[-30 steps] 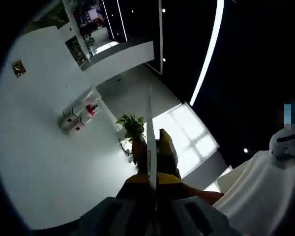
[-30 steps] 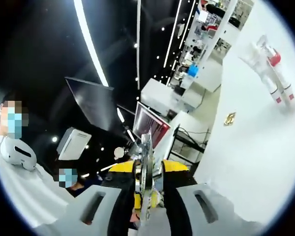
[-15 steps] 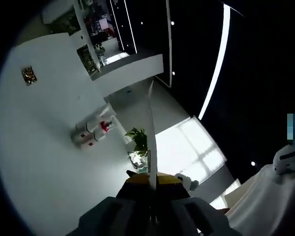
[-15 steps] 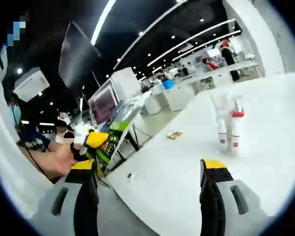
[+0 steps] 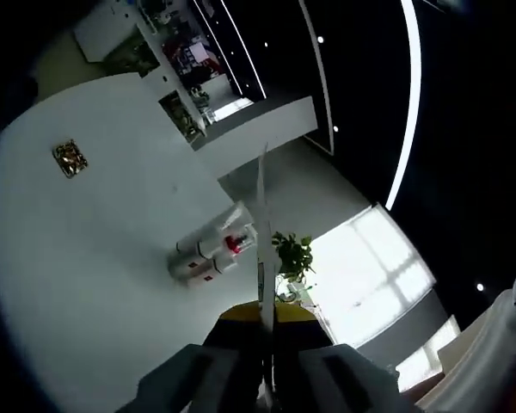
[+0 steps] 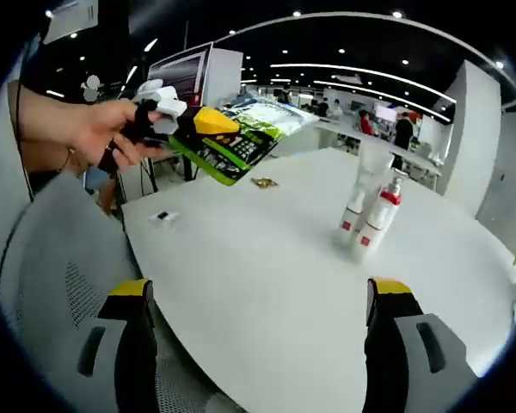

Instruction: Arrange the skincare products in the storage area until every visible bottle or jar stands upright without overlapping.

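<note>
— Where are the skincare bottles right now?

— In my right gripper view the bottles (image 6: 371, 217) stand upright in a tight cluster on the white worktop (image 6: 267, 284), past the middle and to the right. I count two or three white ones touching or nearly so; the front one has a red collar under its pump. Honestly, the back one blurs into the bright room, so the count may be off. In my left gripper view the same bottles (image 5: 211, 255) look sideways because my hand is rolled.

— And your grippers?

— My right gripper (image 6: 262, 297) has its jaws spread wide, yellow tips far apart, with nothing between them; it sits low over the near edge of the worktop, well apart from the bottles. My left gripper (image 5: 265, 314) has its jaws pressed together on a thin flat sheet seen edge-on. From the right gripper view, my left hand (image 6: 95, 129) holds that gripper up at the left, clamping a green printed packet (image 6: 241, 138).

— Anything else on the worktop?

— A small gold wrapper (image 6: 262, 181) beyond the packet, and a small pale item (image 6: 162, 217) near the left edge.
</note>
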`<action>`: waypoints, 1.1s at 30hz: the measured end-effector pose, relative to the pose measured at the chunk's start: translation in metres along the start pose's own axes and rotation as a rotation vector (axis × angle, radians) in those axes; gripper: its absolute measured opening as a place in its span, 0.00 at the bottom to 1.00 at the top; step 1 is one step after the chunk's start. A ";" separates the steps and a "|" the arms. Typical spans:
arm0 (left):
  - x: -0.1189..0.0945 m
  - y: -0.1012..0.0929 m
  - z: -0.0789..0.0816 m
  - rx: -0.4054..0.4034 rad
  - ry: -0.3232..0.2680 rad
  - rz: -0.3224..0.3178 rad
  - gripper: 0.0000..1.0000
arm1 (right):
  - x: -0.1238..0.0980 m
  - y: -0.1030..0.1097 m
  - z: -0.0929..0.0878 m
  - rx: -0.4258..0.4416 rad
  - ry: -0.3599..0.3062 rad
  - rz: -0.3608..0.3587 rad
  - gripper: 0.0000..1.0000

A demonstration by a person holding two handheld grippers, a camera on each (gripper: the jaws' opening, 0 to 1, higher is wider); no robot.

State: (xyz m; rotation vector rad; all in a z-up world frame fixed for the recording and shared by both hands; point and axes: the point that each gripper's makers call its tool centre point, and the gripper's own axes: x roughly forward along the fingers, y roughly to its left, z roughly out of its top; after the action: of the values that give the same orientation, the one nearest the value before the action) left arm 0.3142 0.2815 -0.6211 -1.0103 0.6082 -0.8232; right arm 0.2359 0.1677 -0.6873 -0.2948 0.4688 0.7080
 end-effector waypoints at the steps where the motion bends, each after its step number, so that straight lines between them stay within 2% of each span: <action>1: 0.003 0.007 0.003 -0.002 0.001 0.015 0.01 | 0.000 -0.004 0.002 0.014 -0.011 -0.011 0.99; 3: 0.009 0.020 0.009 -0.020 0.005 0.047 0.01 | 0.000 -0.009 0.000 0.066 -0.007 -0.019 0.99; 7: 0.024 0.042 0.016 -0.069 -0.004 0.086 0.01 | 0.001 -0.007 -0.005 0.083 0.015 -0.007 0.99; 9: 0.032 0.050 0.020 -0.100 -0.013 0.087 0.01 | 0.001 -0.004 -0.005 0.055 0.015 0.003 0.97; 11: 0.038 0.059 0.023 -0.123 -0.020 0.115 0.01 | 0.002 0.000 -0.008 0.032 0.038 0.020 0.91; 14: 0.050 0.075 0.028 -0.152 -0.018 0.145 0.01 | 0.004 0.003 -0.011 0.030 0.050 0.034 0.92; 18: 0.066 0.092 0.025 -0.156 0.026 0.210 0.01 | 0.004 -0.003 -0.015 0.045 0.069 0.015 0.91; 27: 0.097 0.123 0.020 -0.171 0.094 0.300 0.02 | 0.004 -0.003 -0.020 0.048 0.095 0.008 0.90; 29: 0.101 0.131 0.016 -0.194 0.124 0.315 0.02 | 0.005 -0.004 -0.022 0.049 0.103 0.004 0.90; 33: 0.108 0.141 0.014 -0.193 0.143 0.331 0.02 | 0.004 -0.006 -0.024 0.045 0.113 -0.008 0.89</action>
State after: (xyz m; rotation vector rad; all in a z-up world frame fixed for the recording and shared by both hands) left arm 0.4293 0.2399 -0.7510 -0.9944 0.9638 -0.5531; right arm 0.2350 0.1556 -0.7093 -0.2948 0.5896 0.6742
